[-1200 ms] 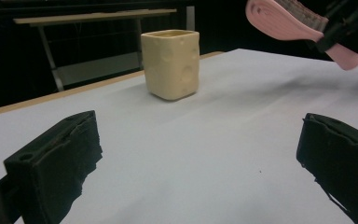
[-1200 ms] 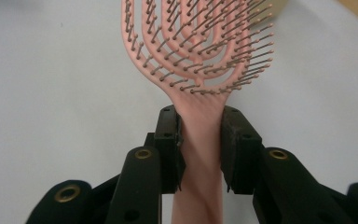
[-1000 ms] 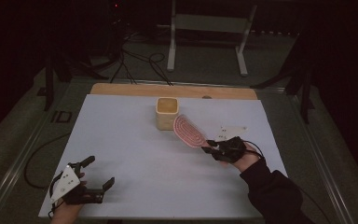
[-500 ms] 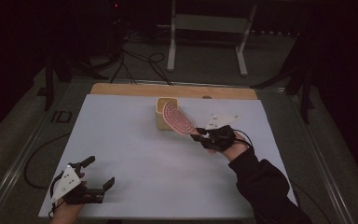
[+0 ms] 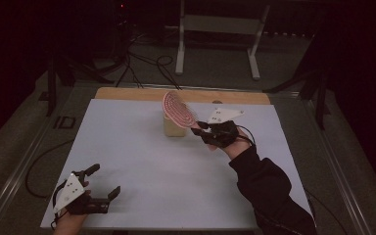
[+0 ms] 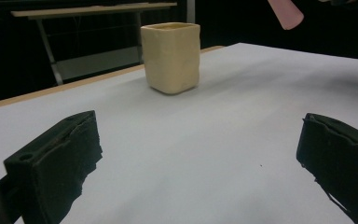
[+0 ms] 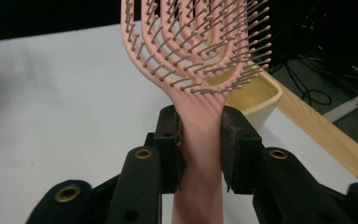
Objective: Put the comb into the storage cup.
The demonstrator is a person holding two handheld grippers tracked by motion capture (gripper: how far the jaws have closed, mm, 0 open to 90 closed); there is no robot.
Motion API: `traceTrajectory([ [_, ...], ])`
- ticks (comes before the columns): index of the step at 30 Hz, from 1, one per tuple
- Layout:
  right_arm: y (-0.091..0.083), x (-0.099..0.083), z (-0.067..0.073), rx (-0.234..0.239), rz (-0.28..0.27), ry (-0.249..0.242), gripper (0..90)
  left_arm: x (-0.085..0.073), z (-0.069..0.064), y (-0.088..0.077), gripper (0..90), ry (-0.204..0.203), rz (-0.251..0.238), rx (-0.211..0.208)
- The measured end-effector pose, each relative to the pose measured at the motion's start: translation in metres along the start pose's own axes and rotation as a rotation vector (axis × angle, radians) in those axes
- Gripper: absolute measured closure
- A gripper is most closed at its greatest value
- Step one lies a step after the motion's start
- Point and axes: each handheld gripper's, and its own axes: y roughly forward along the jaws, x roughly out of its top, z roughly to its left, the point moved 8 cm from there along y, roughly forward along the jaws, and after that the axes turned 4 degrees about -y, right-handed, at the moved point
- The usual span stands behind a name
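Above the cream cup (image 5: 175, 126) in the high view, the pink hairbrush (image 5: 178, 108) hangs with its head over the cup's rim, long axis slanting from the right gripper (image 5: 200, 130) up and away toward the cup; a second ago the brush sat lower and nearer, clear of the cup. The left gripper (image 5: 103, 183) rests well apart from the cup, jaws spread on nothing. In the left gripper view, the cup (image 6: 170, 57) stands upright, its inside hidden, the brush tip (image 6: 285, 13) up right of it. In the right gripper view, the jaws clamp the brush handle (image 7: 200, 140), bristles facing the camera, above the cup (image 7: 254, 95).
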Motion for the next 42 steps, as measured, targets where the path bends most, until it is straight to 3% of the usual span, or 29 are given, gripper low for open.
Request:
traceTrajectory([
  [8,0.013,0.016,-0.010,-0.028,-0.052,0.034,70.8,0.000,0.000,0.000,0.0,-0.002,-0.001,-0.001],
  [12,0.019,0.024,-0.012,-0.032,-0.058,0.022,70.8,0.000,0.000,0.000,0.0,-0.003,-0.001,-0.002],
  [34,0.041,0.056,-0.037,-0.082,-0.177,0.073,70.8,0.000,0.001,-0.002,0.0,-0.011,-0.006,-0.001],
  [42,0.053,0.069,-0.044,-0.081,-0.232,0.119,70.8,0.000,0.001,-0.002,0.0,-0.014,-0.009,-0.001],
])
